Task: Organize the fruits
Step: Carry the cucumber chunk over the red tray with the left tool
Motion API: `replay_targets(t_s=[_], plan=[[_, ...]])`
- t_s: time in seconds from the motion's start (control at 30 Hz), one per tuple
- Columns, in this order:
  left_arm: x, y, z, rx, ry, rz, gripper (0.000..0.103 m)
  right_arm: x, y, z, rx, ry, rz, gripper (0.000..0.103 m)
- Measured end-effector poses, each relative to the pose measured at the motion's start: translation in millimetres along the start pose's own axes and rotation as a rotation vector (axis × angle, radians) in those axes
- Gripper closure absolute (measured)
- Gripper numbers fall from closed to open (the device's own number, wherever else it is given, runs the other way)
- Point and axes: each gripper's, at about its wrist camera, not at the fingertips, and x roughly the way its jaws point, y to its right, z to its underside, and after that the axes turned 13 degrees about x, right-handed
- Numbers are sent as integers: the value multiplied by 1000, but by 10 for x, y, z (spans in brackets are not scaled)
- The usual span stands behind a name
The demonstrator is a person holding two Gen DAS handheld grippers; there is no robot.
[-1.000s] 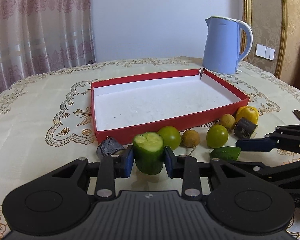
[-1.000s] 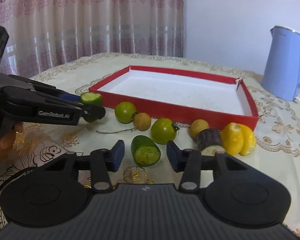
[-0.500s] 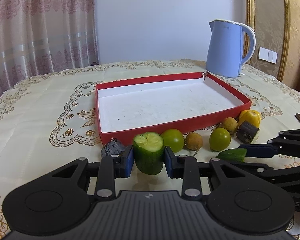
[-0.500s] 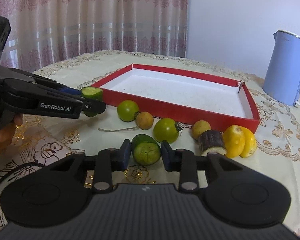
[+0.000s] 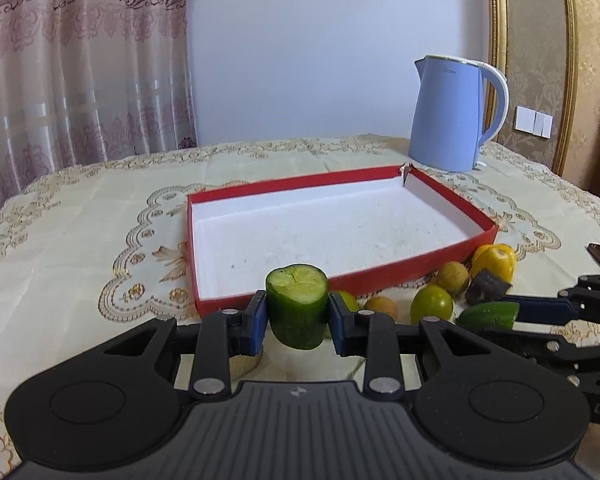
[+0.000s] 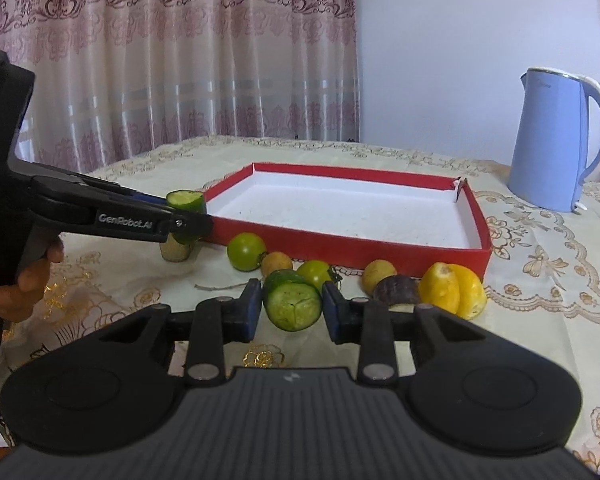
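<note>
The desk [image 5: 80, 240] carries a cream embroidered cloth and a shallow red tray [image 5: 380, 278] with a white floor, a blue kettle [image 5: 448, 116] behind it. The left gripper [image 5: 297, 317] is closed on an upright cucumber chunk [image 5: 297, 304], held just before the tray's near wall. The right gripper [image 6: 292, 311] is clamped on a second cucumber piece [image 6: 292, 305], cut face toward the camera. Along the tray's front wall lie two green tomatoes [image 6: 246, 251], small brown fruits [image 6: 276, 264], a dark purple chunk [image 6: 396, 290] and a yellow fruit [image 6: 452, 290]
</note>
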Motion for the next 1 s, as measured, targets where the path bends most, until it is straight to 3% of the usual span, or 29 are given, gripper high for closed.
replay_targets(t_s=[0.4, 1.0], plan=[[300, -22, -308, -36, -16, -77, 72, -116, 119, -105, 41, 76, -4, 72], [762, 12, -477, 16, -85, -137, 72, -128, 148, -81, 58, 82, -8, 72]])
